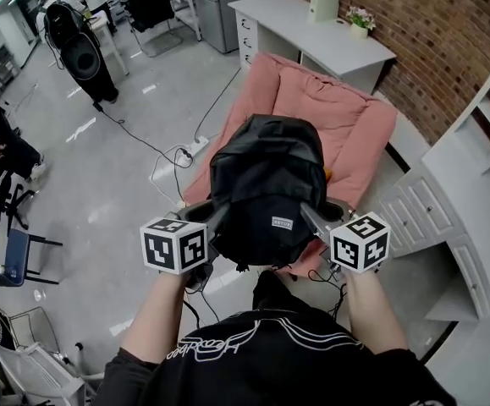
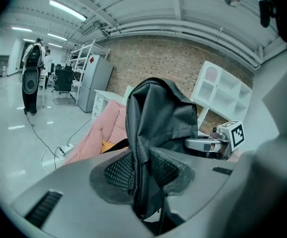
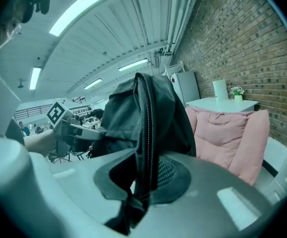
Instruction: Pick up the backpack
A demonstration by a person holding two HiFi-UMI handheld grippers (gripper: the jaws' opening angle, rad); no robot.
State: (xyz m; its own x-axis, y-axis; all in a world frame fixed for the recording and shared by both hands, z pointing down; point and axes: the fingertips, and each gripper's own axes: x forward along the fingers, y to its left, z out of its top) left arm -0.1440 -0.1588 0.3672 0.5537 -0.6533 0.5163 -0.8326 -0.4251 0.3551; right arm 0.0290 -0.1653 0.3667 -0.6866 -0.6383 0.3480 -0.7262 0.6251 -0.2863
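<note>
The left gripper point(image 2: 143, 171) is clenched on a fold of black fabric at the side of the backpack point(image 2: 159, 117), with the cloth pinched between its dark pads. The right gripper point(image 3: 145, 176) is clenched likewise on the opposite side, its pads pressing on a seam that carries a zipper. In the head view the left gripper point(image 1: 213, 220) and the right gripper point(image 1: 314, 218) flank the backpack point(image 1: 266, 184) and hold it up between them, just in front of the person's chest. Under and beyond it lies a pink cushioned chair point(image 1: 333, 104), opened out on the grey floor point(image 1: 126, 172). A power strip point(image 1: 196, 146) with its cable lies just left of the chair. Behind the chair a white desk point(image 1: 304, 25) stands against the brick wall point(image 1: 422, 24), with a small potted plant point(image 1: 360, 19) on it.
</note>
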